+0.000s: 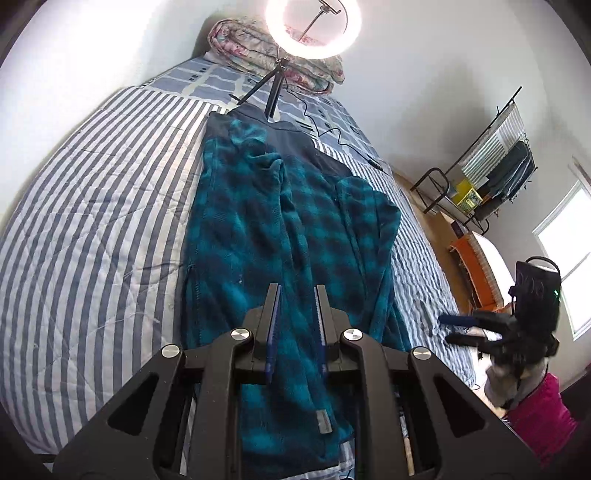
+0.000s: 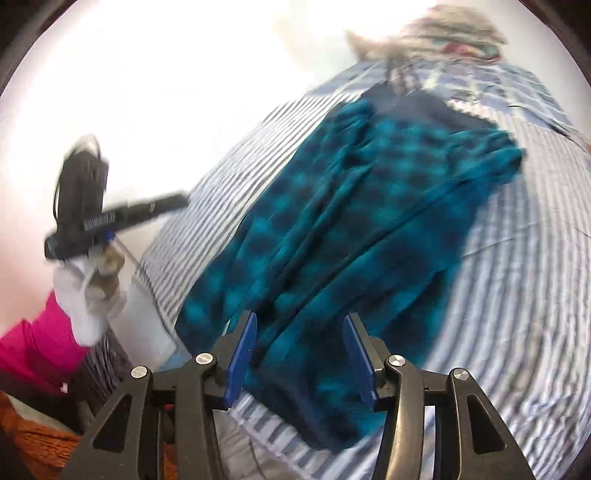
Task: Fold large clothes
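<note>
On the left, the striped bedspread [image 1: 92, 221] lies bare beside the garment. The teal plaid fleece jacket [image 1: 280, 229] lies lengthwise down the middle of the bed, collar toward the ring light [image 1: 313, 27] on its tripod and the folded floral quilt [image 1: 266, 51] at the far end, hem toward the cameras. Both long sides look already folded in, one sleeve laid over the body, so the jacket is a narrow strip. The left gripper [image 1: 297, 306] hangs over the hem end, its jaws narrow with nothing visibly pinched between them; the fabric seems to lie below the pads rather than in them. Further right, the right gripper [image 2: 300, 332] hovers over the hem's other side, jaws about half open and empty. In the left wrist view it shows at the bed's right edge, held by a hand in a pale glove with a pink sleeve [image 1: 543, 410]. By my reading the lengthwise folds are done; what remains is folding the strip across, hem toward collar, then tidying.
</note>
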`<action>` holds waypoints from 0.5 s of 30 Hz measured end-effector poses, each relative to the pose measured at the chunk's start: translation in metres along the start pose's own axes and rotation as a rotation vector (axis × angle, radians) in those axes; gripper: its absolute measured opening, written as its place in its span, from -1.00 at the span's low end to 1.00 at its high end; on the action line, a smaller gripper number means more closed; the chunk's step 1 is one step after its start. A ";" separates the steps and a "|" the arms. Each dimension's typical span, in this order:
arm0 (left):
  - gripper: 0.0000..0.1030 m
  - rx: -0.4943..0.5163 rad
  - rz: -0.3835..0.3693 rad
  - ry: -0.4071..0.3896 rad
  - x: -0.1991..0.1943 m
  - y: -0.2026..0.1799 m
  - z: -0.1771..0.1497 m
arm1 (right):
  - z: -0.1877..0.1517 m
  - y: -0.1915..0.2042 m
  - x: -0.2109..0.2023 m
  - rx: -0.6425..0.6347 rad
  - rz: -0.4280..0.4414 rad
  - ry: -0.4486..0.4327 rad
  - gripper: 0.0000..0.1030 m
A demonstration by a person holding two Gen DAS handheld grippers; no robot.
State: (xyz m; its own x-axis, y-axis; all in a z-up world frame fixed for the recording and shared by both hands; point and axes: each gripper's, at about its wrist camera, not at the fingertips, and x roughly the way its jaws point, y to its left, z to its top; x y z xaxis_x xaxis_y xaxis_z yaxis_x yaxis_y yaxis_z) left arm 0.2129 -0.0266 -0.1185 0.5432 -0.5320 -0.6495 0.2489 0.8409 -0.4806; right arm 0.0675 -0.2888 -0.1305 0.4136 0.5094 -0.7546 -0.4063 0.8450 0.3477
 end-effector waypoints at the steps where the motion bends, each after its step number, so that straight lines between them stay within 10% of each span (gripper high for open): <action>1: -0.73 -0.003 -0.004 0.004 0.002 0.000 0.001 | 0.003 -0.011 -0.004 0.022 -0.026 -0.020 0.20; 15: -0.73 0.016 0.024 0.046 0.013 -0.003 0.000 | 0.083 -0.183 0.043 0.502 0.041 -0.221 0.48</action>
State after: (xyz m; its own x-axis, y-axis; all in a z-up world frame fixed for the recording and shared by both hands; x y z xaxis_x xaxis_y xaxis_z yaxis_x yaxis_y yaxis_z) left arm 0.2197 -0.0364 -0.1253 0.5116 -0.5153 -0.6876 0.2494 0.8548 -0.4551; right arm 0.2269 -0.4086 -0.1806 0.5890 0.5201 -0.6186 -0.0094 0.7698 0.6382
